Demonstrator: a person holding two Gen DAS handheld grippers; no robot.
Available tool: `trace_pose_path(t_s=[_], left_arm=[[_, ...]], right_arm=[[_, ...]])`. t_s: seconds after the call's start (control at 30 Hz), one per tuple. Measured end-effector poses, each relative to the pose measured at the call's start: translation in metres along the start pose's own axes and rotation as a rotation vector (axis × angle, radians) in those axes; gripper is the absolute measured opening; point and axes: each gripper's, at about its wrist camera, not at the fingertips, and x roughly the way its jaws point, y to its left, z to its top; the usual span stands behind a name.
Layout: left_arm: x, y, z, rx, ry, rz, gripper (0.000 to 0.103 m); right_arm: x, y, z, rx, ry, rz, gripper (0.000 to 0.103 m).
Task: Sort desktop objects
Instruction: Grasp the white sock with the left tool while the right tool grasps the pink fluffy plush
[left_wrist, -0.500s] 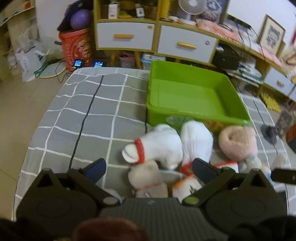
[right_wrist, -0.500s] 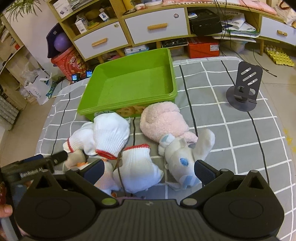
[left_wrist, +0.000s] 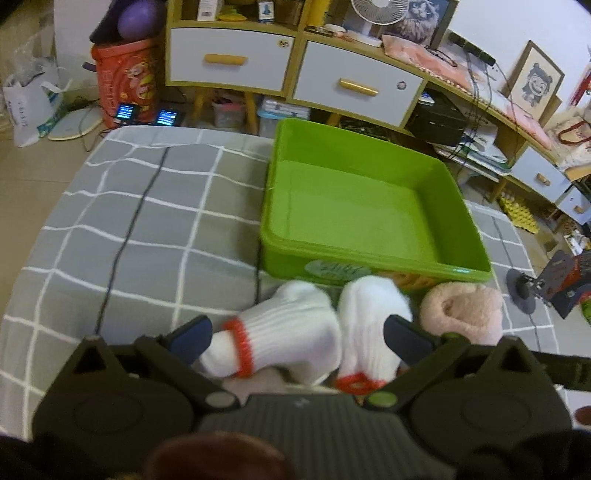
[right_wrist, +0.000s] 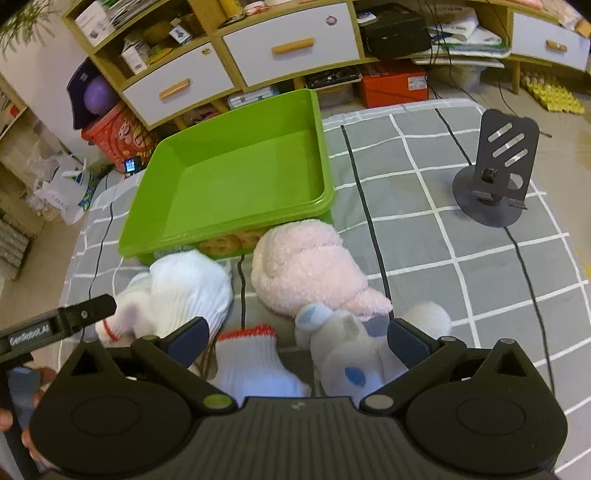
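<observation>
An empty green bin (left_wrist: 354, 254) stands on the grey checked cloth. In front of it lies a heap of socks. Two white socks with red cuffs (left_wrist: 288, 332) lie between the fingers of my open left gripper (left_wrist: 297, 332), with no pad pressing on them. A pink fluffy sock (left_wrist: 461, 310) rests to their right. In the right wrist view the green bin (right_wrist: 229, 226) is at upper left. My open right gripper (right_wrist: 297, 332) hangs over a red-cuffed white sock (right_wrist: 251, 358) and a white plush sock with blue patches (right_wrist: 351, 358). The pink fluffy sock (right_wrist: 306, 262) lies just beyond.
A dark phone stand (right_wrist: 495, 177) sits on the cloth at the right. Black cables (left_wrist: 125, 236) run across the cloth. Low cabinets with drawers (left_wrist: 229, 59), a red drum (left_wrist: 125, 81) and floor clutter stand behind the table. A hand shows at the lower left edge (right_wrist: 7, 417).
Both grippers have moved forward and lower over the sock heap. The socks that lay ahead of the fingertips now lie between them. Both stay open.
</observation>
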Motion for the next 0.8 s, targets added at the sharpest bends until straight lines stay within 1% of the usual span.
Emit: trace_pose_path(t_s=[0.13,0.17,0.23,0.27,0.3,0.33,0.37,0.43,0.57,0.73,0.8], left_arm=[[0.011,-0.005,0.005,-0.014,-0.002,-0.062,0.101],[0.013,-0.007,0.007,-0.013,-0.002,-0.073,0.096],[0.018,-0.010,0.008,-0.008,0.002,-0.100,0.091],[0.021,-0.011,0.009,-0.008,0.004,-0.115,0.089],[0.023,-0.013,0.010,-0.004,-0.001,-0.116,0.089],[0.025,-0.015,0.010,0.005,-0.008,-0.120,0.085],[0.026,-0.016,0.011,0.007,-0.008,-0.129,0.079],[0.029,-0.018,0.012,0.002,-0.004,-0.155,0.073],[0.036,-0.023,0.015,0.010,0.008,-0.183,0.065],[0.046,-0.030,0.015,0.033,0.042,-0.205,0.062],[0.049,-0.033,0.014,0.052,0.048,-0.200,0.061]], right_arm=[[0.010,-0.002,0.007,0.017,-0.009,0.006,0.095],[0.012,-0.002,0.008,0.017,-0.013,0.005,0.094],[0.016,-0.003,0.010,0.020,-0.021,0.006,0.093],[0.018,-0.003,0.012,0.022,-0.022,0.009,0.091],[0.021,-0.003,0.013,0.023,-0.022,0.014,0.090],[0.023,-0.004,0.014,0.023,-0.023,0.018,0.089],[0.025,-0.004,0.015,0.023,-0.024,0.019,0.089],[0.030,-0.006,0.017,0.024,-0.019,0.016,0.088],[0.036,-0.010,0.018,0.038,-0.001,0.022,0.083],[0.042,-0.011,0.018,0.038,0.002,0.026,0.083],[0.044,-0.010,0.018,0.035,0.003,0.023,0.083]])
